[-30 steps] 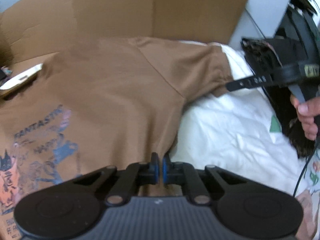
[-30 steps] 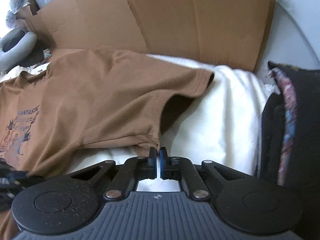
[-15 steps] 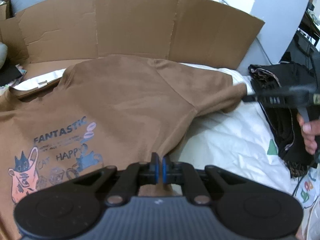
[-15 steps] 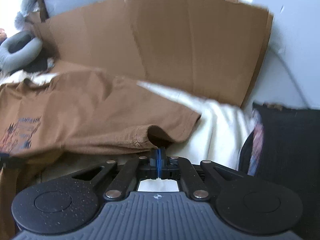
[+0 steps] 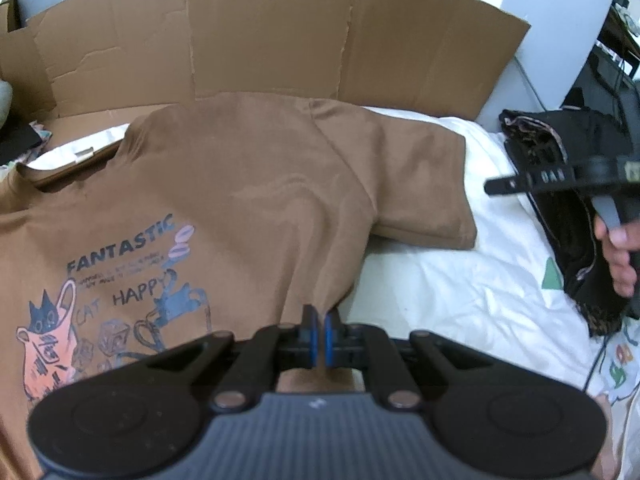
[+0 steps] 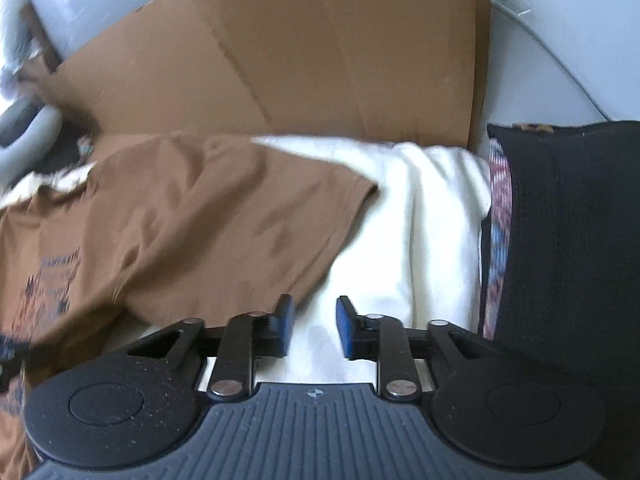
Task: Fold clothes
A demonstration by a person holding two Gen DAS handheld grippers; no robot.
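Brown printed T-shirt (image 5: pixel 248 200), spread flat

What we count on the bed

We see one brown T-shirt (image 5: pixel 248 200), one white sheet (image 5: pixel 460 288), one cardboard panel (image 5: pixel 272 36), one pile of dark clothes (image 6: pixel 568 240), two tongs (image 5: pixel 319 334) (image 6: pixel 314 326), and one hand (image 5: pixel 618 256).

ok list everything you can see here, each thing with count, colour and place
brown printed t-shirt: 1, brown, spread on the bedding, sleeve to the right
white bedding: 1, white, under the shirt
flattened cardboard sheet: 1, tan, upright behind the shirt
black folded fabric pile: 1, black, right of the bedding
left gripper: 1, black with blue pads, shut on the shirt's edge
right gripper: 1, black with blue pads, open over bedding
hand: 1, holding the right gripper's handle
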